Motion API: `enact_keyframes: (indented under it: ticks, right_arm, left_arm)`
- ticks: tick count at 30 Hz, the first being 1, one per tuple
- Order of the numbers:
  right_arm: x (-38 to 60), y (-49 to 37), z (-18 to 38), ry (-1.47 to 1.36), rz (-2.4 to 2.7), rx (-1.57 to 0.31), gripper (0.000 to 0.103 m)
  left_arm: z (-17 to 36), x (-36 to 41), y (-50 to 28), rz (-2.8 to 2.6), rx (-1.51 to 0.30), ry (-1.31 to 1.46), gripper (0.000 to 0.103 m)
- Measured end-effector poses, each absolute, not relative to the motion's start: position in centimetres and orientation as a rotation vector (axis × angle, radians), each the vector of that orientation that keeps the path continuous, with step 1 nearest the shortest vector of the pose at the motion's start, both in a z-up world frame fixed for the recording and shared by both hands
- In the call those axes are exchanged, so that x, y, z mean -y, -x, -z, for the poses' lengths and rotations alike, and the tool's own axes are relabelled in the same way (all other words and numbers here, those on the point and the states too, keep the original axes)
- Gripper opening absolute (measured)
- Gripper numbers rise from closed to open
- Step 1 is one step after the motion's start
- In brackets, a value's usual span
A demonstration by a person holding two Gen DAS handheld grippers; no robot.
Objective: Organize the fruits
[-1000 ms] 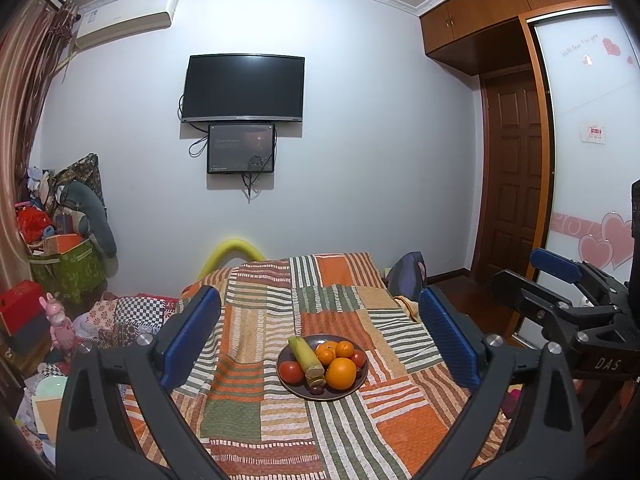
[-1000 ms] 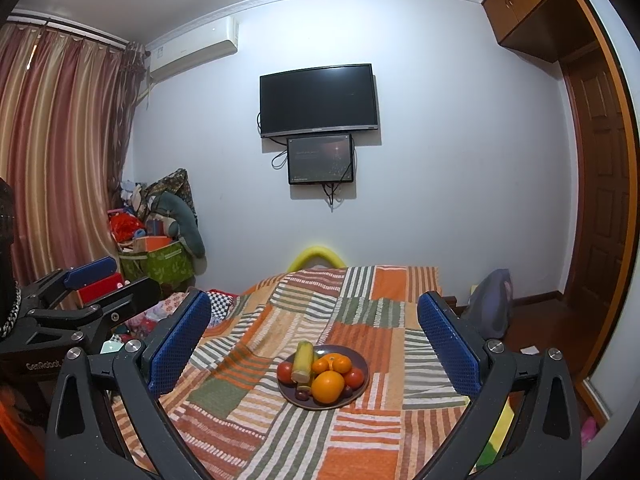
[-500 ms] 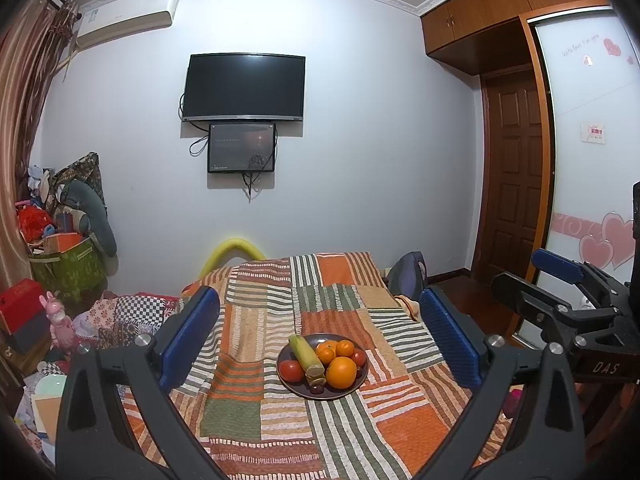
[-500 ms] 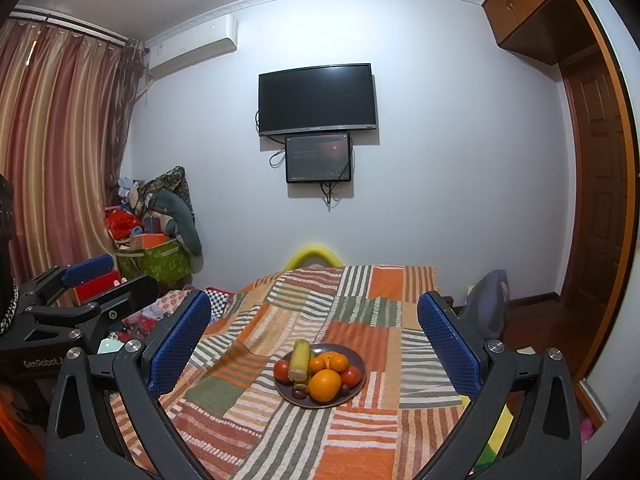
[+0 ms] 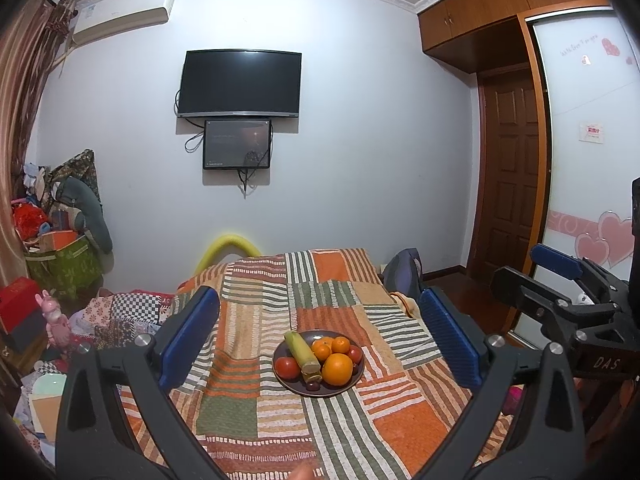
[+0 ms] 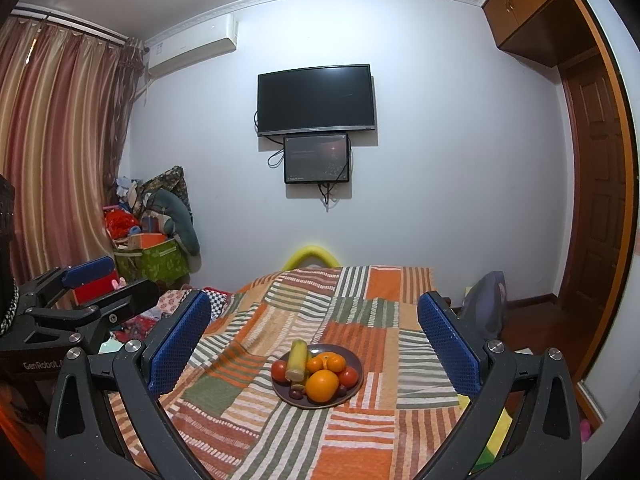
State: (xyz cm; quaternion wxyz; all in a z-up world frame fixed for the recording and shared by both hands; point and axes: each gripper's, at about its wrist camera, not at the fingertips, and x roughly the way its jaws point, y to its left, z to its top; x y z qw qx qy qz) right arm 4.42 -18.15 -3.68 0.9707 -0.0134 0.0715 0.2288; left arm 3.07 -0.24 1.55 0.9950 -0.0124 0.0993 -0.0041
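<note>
Since a second ago little has changed: both views have drifted slightly, and the plate [image 5: 318, 390] of fruit sits a touch lower in my right view. My left gripper [image 5: 318, 338] and right gripper [image 6: 312, 340] both hang spread wide above the bed, holding nothing, well short of the fruit.

All the fruit lies piled on the dark plate in the middle of the patchwork quilt [image 5: 280, 412]. A big orange [image 6: 322, 385] sits at the near edge, with smaller tangerines [image 5: 334, 347] behind it, a tomato [image 5: 287, 367] on the left, and a long yellow-green piece [image 5: 304, 353], perhaps sugarcane or corn, lying diagonally across. Small dark fruits peek out at the front; I cannot tell what they are.

I judge the orange firm, fairly heavy and smooth, best taken across its widest part. The tomato should bruise easily, so a light squeeze. The long piece looks stiff; I would grip it mid-length.

Pieces touch one another, so lifting one may roll the others. The quilt is soft and the plate could tip. A TV [image 6: 316, 100] hangs on the far wall, clutter lies at the left, and nothing blocks the approach.
</note>
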Motion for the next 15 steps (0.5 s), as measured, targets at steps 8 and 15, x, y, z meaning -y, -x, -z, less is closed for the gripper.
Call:
enact_keyframes:
  ticks: [8, 15]
  right_arm:
    - [18.25, -4.68, 3.69, 0.032, -0.456, -0.148, 0.103]
    - [18.03, -4.81, 3.70, 0.036, -0.457, -0.153, 0.103]
  left_arm:
    - [-1.47, 0.04, -3.15, 0.015, -0.205, 0.034, 0.102]
    - [-1.31, -0.04, -3.38, 0.020, -0.216, 0.038, 0.102]
